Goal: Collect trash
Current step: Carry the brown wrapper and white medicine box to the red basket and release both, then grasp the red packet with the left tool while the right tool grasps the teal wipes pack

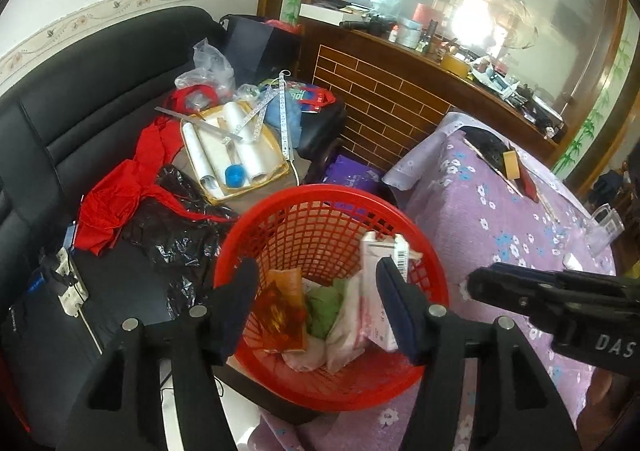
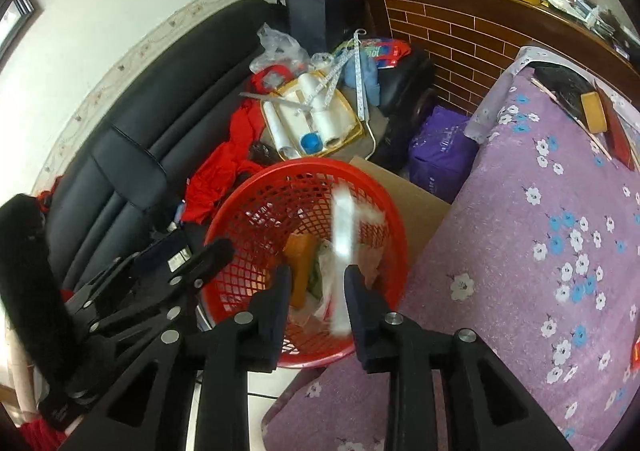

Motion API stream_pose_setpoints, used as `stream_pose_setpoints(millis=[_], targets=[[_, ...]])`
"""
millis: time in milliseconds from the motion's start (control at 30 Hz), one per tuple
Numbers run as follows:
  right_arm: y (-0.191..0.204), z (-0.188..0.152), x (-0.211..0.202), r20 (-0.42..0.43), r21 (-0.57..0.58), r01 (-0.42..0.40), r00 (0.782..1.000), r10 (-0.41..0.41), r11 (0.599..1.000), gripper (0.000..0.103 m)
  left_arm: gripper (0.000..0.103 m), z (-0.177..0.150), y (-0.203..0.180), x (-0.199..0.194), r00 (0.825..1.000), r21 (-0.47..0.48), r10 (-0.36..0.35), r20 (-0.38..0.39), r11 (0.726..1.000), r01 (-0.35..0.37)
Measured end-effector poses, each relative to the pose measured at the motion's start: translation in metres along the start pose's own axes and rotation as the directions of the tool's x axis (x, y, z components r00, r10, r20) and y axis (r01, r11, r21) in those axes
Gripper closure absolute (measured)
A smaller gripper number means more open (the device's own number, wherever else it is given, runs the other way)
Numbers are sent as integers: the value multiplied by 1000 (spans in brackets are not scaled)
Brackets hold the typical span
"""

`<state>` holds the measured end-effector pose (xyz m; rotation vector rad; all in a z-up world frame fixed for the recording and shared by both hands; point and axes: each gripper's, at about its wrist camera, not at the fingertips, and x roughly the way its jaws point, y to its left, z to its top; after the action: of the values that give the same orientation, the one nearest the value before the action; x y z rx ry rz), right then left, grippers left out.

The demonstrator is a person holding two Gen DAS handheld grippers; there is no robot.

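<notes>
Far left, the black sofa (image 1: 92,99) runs out of the frame, and a white power strip (image 1: 70,285) lies on a dark case whose small print is too fine to read. Next along, red cloth (image 1: 120,203) and crumpled black plastic (image 1: 180,227) bury part of the seat, and a yellow tray (image 1: 236,147) carries white rolls, half covered by a folding rule.

Centre now: the left hand-held gripper (image 1: 316,291) hangs over the red basket (image 1: 256,247), jaws apart, nothing between its pads. Down in the basket sit an orange packet (image 1: 286,311), something green, pale plastic bags and a white carton (image 1: 384,255) with a barcode; its lettering is too small to make out. From the right wrist, the right hand-held gripper (image 2: 318,279) is above the same basket, jaws slightly parted, and a white strip (image 2: 344,251) shows as a blur just ahead of its tips, apparently free of the pads.

Right side: the purple flowered cloth (image 1: 500,219) covers the worktop beside the basket. The right tool's body reads "DAS", the rest cut off by the frame edge
</notes>
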<state>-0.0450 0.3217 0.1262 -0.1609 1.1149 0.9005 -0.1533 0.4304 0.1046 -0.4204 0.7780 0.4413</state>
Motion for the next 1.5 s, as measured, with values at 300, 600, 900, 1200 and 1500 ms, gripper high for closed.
stream_pose_setpoints(millis=[300, 600, 900, 1200, 1500], targets=[[-46, -67, -57, 39, 104, 45, 998, -50, 994, 72, 43, -48, -50, -22, 999, 103, -48, 17, 994, 46], [-141, -150, -117, 66, 347, 115, 987, -147, 931, 72, 43, -91, -159, -11, 979, 313, -186, -85, 928, 203], [-263, -211, -196, 89, 522, 212, 950, -300, 826, 57, 43, -126, -263, -12, 954, 413, -241, -177, 861, 295], [-402, -233, -237, 8, 518, 396, 884, -467, 758, 48, 38, -134, -372, -1, 896, 416, -308, -319, 804, 425], [-454, -209, -197, -22, 439, 388, 907, -421, 811, 38, 36, -114, -421, 40, 901, 418, -272, -339, 814, 403]])
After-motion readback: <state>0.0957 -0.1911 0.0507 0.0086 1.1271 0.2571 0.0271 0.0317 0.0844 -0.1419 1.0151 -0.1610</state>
